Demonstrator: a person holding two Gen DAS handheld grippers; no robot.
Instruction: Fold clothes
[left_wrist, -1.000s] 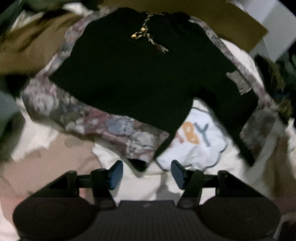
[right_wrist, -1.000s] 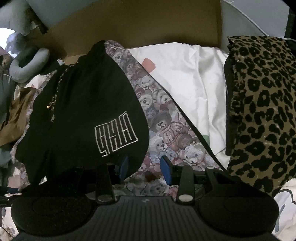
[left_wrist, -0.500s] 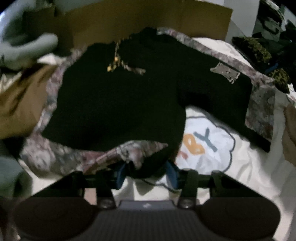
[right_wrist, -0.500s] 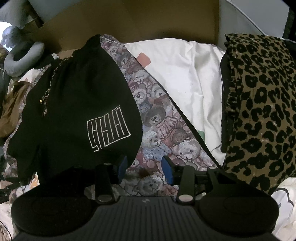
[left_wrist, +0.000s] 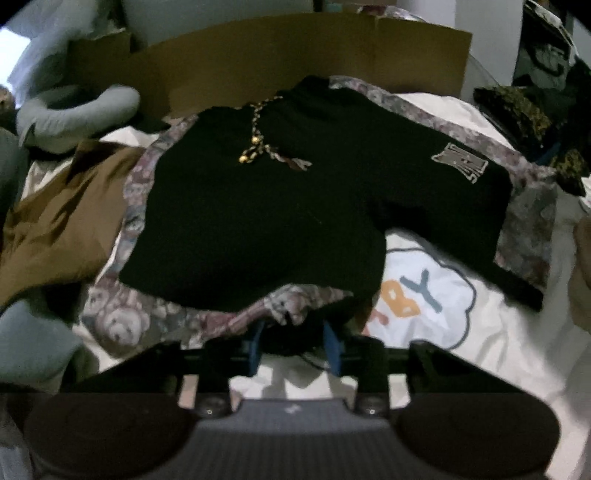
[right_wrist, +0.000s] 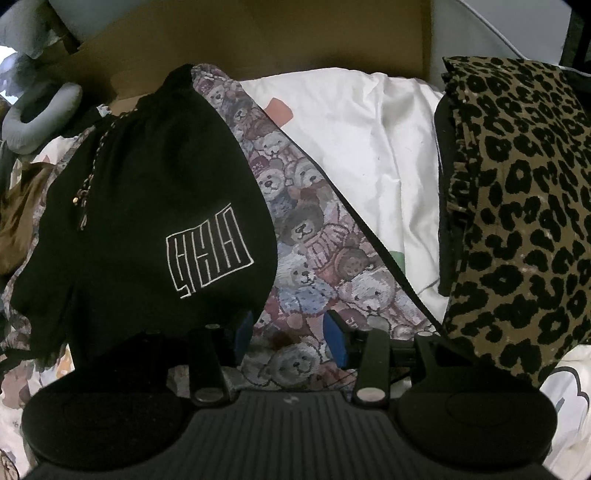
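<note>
Black shorts (left_wrist: 258, 203) with a gold-beaded drawstring (left_wrist: 255, 147) and a white logo (right_wrist: 208, 258) lie spread on a teddy-bear print cloth (left_wrist: 147, 321). My left gripper (left_wrist: 293, 339) is at the near hem of one leg. Its jaws are closing, and a bunch of black fabric with a bit of the print cloth fills the gap between its blue pads. My right gripper (right_wrist: 290, 339) stands open just above the teddy-bear cloth (right_wrist: 306, 258). The other leg of the shorts (right_wrist: 147, 221) hangs right beside its left finger (right_wrist: 243, 334), and nothing is pinched there.
White bedding with a cloud print (left_wrist: 424, 295) lies underneath. A leopard-print cloth (right_wrist: 517, 221) is piled on the right, a brown garment (left_wrist: 55, 229) and a grey neck pillow (left_wrist: 74, 114) on the left. Cardboard (left_wrist: 295, 66) stands behind. A person's hand (left_wrist: 581, 277) shows at the right edge.
My left gripper has come in onto the shorts' near hem and narrowed its jaws around the fabric, rolling as it went. The right gripper has stayed almost still, still open.
</note>
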